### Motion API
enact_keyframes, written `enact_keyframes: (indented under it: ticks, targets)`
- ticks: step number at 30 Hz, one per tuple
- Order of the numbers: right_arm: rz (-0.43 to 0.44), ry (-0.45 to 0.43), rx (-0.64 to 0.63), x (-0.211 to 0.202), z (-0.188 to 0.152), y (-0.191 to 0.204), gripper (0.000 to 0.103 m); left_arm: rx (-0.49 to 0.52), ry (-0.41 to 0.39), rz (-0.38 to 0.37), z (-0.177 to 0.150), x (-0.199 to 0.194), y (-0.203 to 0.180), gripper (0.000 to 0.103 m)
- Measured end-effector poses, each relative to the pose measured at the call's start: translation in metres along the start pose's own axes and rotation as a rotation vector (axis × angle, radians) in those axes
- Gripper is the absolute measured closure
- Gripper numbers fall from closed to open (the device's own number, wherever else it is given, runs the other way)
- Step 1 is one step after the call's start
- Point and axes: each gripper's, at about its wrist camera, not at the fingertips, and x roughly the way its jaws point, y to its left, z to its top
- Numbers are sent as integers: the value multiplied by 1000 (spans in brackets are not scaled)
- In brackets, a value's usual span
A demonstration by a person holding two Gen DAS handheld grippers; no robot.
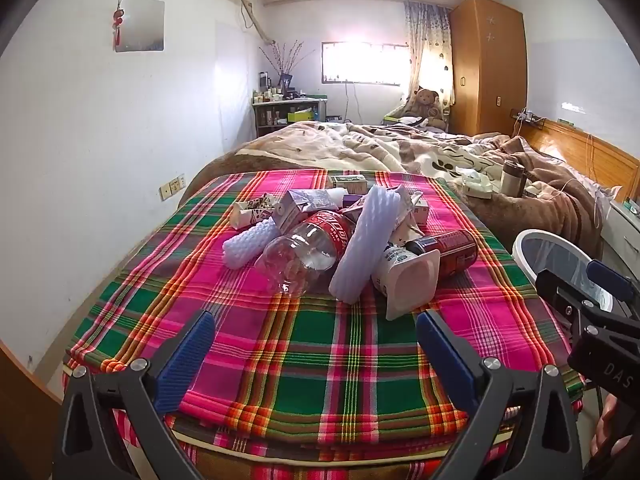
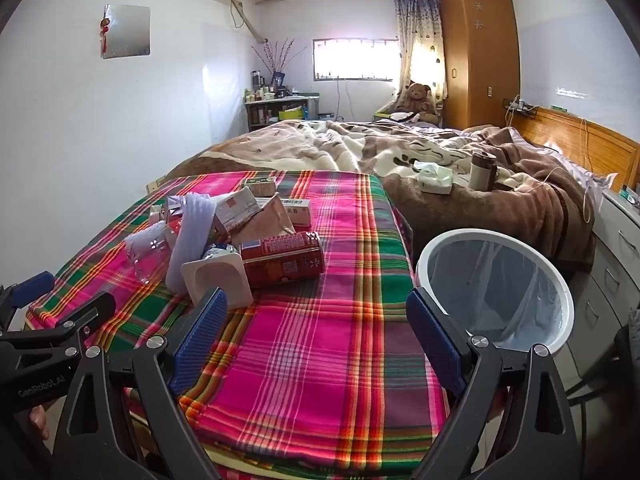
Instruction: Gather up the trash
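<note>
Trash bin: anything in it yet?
No: in the right wrist view the trash bin holds only its clear liner, while the trash pile still lies on the plaid cloth.

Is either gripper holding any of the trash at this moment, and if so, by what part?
Nothing is held. The left gripper and right gripper are both open and empty.

cloth (image 1: 320,360): pink-green plaid | can (image 2: 282,260): red | bin (image 2: 496,288): white | tongs pads (image 1: 188,360): blue
</note>
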Motion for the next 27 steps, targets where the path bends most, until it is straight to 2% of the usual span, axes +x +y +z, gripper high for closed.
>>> enact_keyframes:
  ticks: [13,27]
  targets:
    - [-15,7,-5,3,6,8,10,6,11,0,3,4,-4,1]
    - [-26,0,10,0,1,-3,10,7,9,-1,5,1,-2,1]
